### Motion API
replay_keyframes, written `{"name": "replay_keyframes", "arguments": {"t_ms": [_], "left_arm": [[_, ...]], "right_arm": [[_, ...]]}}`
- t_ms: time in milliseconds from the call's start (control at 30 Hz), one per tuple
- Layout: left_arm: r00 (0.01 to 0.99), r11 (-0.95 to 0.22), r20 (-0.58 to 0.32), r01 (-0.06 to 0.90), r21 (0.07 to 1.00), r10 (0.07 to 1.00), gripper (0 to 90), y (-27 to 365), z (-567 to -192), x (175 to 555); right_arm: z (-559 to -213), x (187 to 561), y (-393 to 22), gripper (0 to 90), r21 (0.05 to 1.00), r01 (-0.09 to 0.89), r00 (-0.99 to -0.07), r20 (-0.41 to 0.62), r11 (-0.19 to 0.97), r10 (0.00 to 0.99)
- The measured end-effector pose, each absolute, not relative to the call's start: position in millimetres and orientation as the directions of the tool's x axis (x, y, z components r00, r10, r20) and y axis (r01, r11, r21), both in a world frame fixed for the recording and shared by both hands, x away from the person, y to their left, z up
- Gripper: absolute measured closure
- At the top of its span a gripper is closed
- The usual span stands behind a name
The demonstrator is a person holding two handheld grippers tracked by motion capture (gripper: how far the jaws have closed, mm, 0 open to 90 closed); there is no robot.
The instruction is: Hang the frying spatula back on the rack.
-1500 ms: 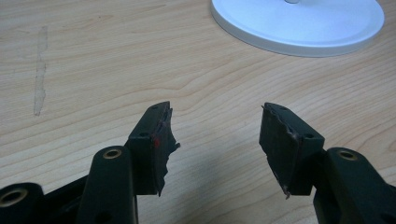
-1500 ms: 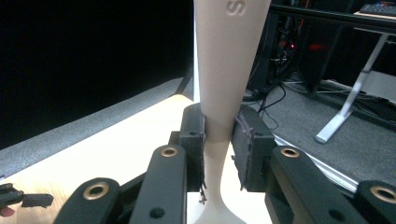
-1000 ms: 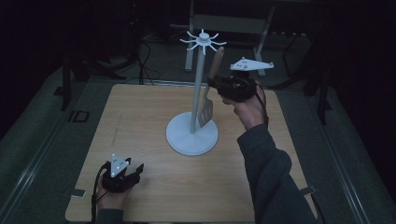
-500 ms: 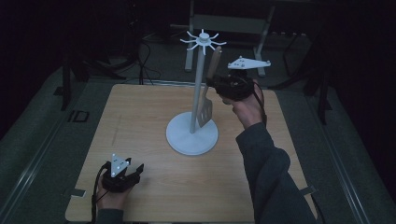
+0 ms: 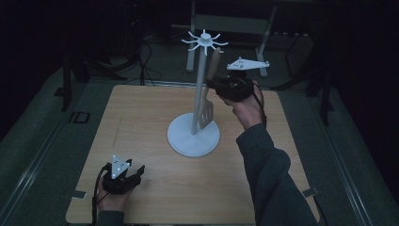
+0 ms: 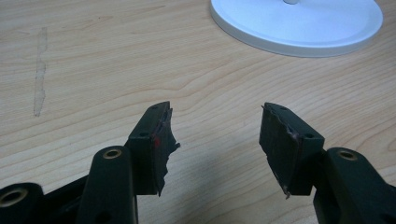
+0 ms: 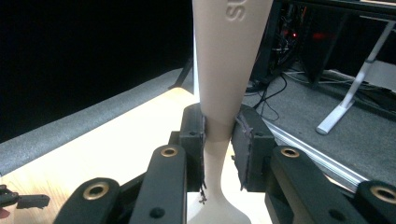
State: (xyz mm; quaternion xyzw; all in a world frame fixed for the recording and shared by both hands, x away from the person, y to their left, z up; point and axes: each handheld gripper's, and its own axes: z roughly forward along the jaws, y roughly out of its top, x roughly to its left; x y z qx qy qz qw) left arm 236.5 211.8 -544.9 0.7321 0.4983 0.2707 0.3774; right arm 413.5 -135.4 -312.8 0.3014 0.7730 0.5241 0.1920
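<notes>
Right gripper view, spatula clamped in right gripper

Worktop: pale wood grain, smooth, matt. Stand base: white, smooth, slight sheen, looks plastic. Spatula: beige, matt, smooth, plastic-like. Tongs' pads: black, matt, frayed edges. Floor: grey, rough carpet.

One wooden table. One white utensil stand with a round base and a single post. One beige slotted spatula. Two handheld grippers: the left gripper and the right gripper. Two hands.
</notes>
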Motion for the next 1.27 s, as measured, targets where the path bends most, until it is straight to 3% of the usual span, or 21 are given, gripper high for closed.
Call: {"name": "replay_keyframes", "arguments": {"t_ms": [367, 567, 767, 867, 933, 967, 1100, 1267], "left_arm": [[0.355, -0.217, 0.020, 0.523, 0.824, 0.934, 44.3, 212, -545, 236], [0.356, -0.218, 0.021, 0.523, 0.824, 0.934, 44.3, 212, -545, 236], [0.357, -0.219, 0.020, 0.525, 0.823, 0.934, 44.3, 211, -545, 236], [0.357, -0.218, 0.020, 0.526, 0.822, 0.934, 44.3, 211, -545, 236], [0.357, -0.218, 0.020, 0.526, 0.822, 0.934, 44.3, 211, -545, 236], [0.357, -0.218, 0.020, 0.525, 0.823, 0.934, 44.3, 211, -545, 236], [0.357, -0.218, 0.020, 0.525, 0.823, 0.934, 44.2, 211, -545, 236], [0.356, -0.219, 0.020, 0.527, 0.821, 0.934, 43.9, 212, -545, 237]], "right_arm": [[-315, 414, -134, 74.3, 0.926, 0.267, -0.746, 0.023, 0.268, 0.666], [-316, 412, -137, 69.6, 0.933, 0.259, -0.740, 0.025, 0.251, 0.672], [-318, 410, -142, 57.3, 0.935, 0.252, -0.743, 0.022, 0.249, 0.669], [-319, 409, -143, 46.6, 0.933, 0.249, -0.737, 0.008, 0.261, 0.676], [-319, 409, -143, 46.6, 0.932, 0.248, -0.734, 0.003, 0.264, 0.679], [-320, 408, -144, 40.1, 0.932, 0.245, -0.733, -0.002, 0.267, 0.680], [-323, 406, -146, 32.2, 0.929, 0.251, -0.725, -0.005, 0.272, 0.688], [-338, 397, -161, 28.6, 0.932, 0.259, -0.714, 0.009, 0.252, 0.700]]}}
